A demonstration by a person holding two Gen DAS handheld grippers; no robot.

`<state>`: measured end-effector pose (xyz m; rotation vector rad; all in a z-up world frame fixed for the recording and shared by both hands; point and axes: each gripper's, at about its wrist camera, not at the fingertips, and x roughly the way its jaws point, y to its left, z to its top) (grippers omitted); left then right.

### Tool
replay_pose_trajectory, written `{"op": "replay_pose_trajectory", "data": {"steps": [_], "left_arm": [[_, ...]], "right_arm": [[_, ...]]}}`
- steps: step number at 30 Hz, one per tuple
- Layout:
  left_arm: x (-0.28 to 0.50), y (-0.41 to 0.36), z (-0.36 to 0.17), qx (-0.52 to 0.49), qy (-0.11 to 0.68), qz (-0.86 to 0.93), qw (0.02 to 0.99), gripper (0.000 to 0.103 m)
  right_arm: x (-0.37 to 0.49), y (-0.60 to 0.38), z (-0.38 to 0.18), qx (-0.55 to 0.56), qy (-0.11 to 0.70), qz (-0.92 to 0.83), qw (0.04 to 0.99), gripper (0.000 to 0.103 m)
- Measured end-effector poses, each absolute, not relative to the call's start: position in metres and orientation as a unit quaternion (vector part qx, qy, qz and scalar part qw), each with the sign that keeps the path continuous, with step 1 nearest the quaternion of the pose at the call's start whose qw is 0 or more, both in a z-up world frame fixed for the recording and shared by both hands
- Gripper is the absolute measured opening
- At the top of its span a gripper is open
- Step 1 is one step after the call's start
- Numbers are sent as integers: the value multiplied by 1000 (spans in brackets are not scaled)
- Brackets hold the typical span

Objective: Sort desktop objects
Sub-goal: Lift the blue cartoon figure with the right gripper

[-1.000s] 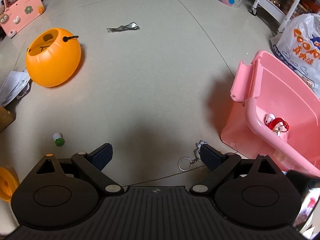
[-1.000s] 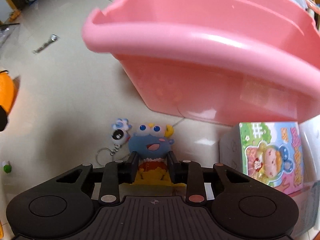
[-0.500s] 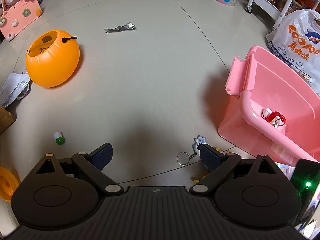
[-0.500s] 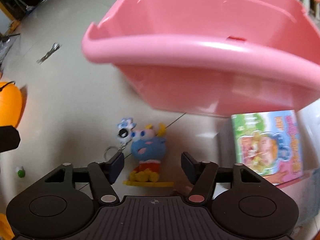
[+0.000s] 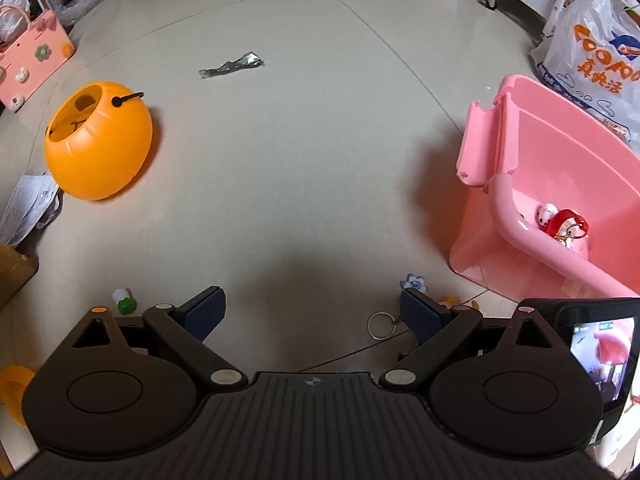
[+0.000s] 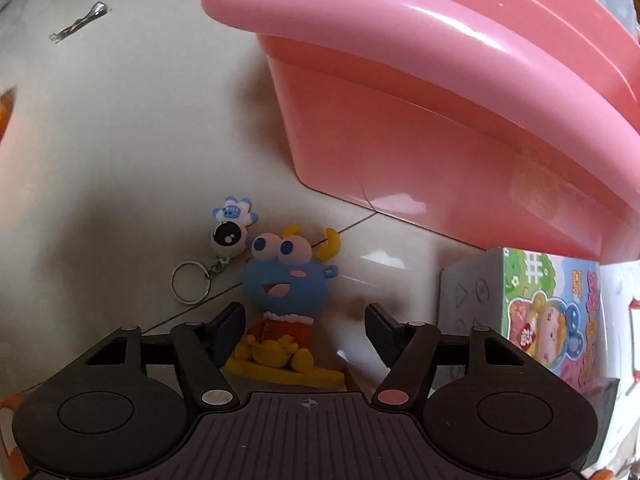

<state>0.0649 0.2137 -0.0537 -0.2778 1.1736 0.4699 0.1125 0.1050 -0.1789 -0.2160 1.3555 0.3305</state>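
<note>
A blue cartoon figure (image 6: 289, 280) on a yellow base stands on the floor just before the pink basket (image 6: 460, 128). My right gripper (image 6: 305, 330) is open with its jaws on either side of the figure's base, not touching it. A small keychain (image 6: 224, 240) with a ring lies left of the figure; it also shows in the left wrist view (image 5: 383, 322). My left gripper (image 5: 316, 312) is open and empty above the floor. The pink basket (image 5: 508, 208) holds a red and white toy (image 5: 560, 222).
An orange pumpkin bucket (image 5: 98, 142) lies on the floor at left. A silver wrapper (image 5: 232, 66) lies farther off. A small green and white piece (image 5: 125, 301) sits near my left jaw. A picture box (image 6: 552, 312) stands right of the figure. A plastic bag (image 5: 592, 56) is behind the basket.
My right gripper opened and let go of the blue figure, which now stands on the floor. Both grippers shifted a little; the basket looks closer in the right wrist view.
</note>
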Motion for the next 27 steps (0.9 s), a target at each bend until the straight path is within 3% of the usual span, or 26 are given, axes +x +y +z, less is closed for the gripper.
{"op": "replay_pose_trajectory", "data": {"steps": [1, 2, 13, 27], "left_arm": [[65, 214, -55, -133, 549, 217, 796, 96], [64, 214, -55, -135, 549, 217, 796, 96], [60, 218, -51, -133, 546, 227, 796, 96], [53, 212, -39, -116, 540, 231, 801, 96]], "right_arm": [[113, 105, -181, -94, 627, 161, 756, 41], [113, 106, -184, -91, 630, 166, 753, 38], [101, 107, -181, -88, 611, 181, 765, 30], [93, 95, -140, -68, 563, 201, 799, 30]]}}
